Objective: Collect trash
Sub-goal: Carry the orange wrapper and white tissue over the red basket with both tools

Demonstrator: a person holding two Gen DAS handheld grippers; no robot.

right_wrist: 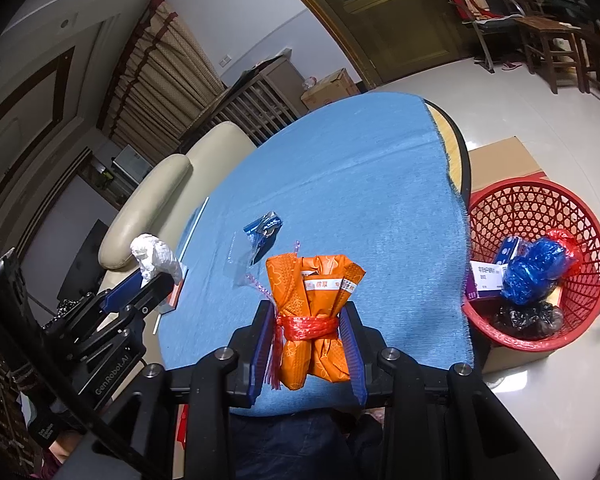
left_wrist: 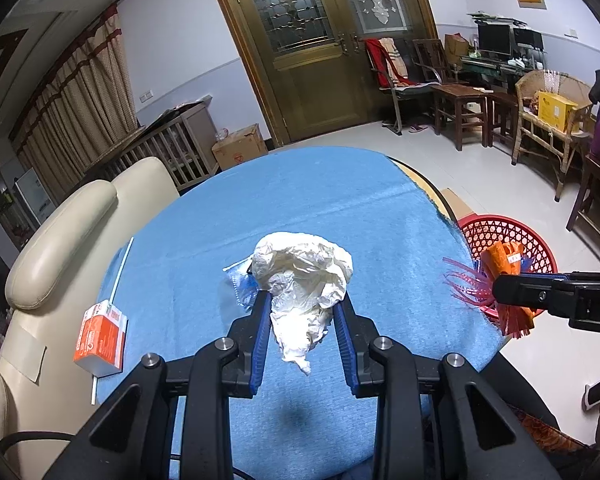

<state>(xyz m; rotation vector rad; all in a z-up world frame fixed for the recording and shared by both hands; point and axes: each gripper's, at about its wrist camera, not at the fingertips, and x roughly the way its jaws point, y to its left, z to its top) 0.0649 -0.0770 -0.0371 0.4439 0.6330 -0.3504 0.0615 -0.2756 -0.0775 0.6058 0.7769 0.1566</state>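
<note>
Crumpled thin white plastic bag (left_wrist: 304,276) between the left fingers (left_wrist: 260,332), slightly glossy. Orange paper-like bundle (right_wrist: 314,300) between the right fingers (right_wrist: 350,344), tied with shiny red plastic string (right_wrist: 306,326). Matt, woven blue cloth (left_wrist: 340,200) under both. Red plastic lattice basket (right_wrist: 540,216) right of the right fingers.

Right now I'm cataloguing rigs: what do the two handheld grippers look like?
Both are matte black with silver bolts. The left gripper and right gripper have ribbed blue pads lining their fingers. The left body reads "GenRobot.AI" in white, with a black cable trailing.
</note>
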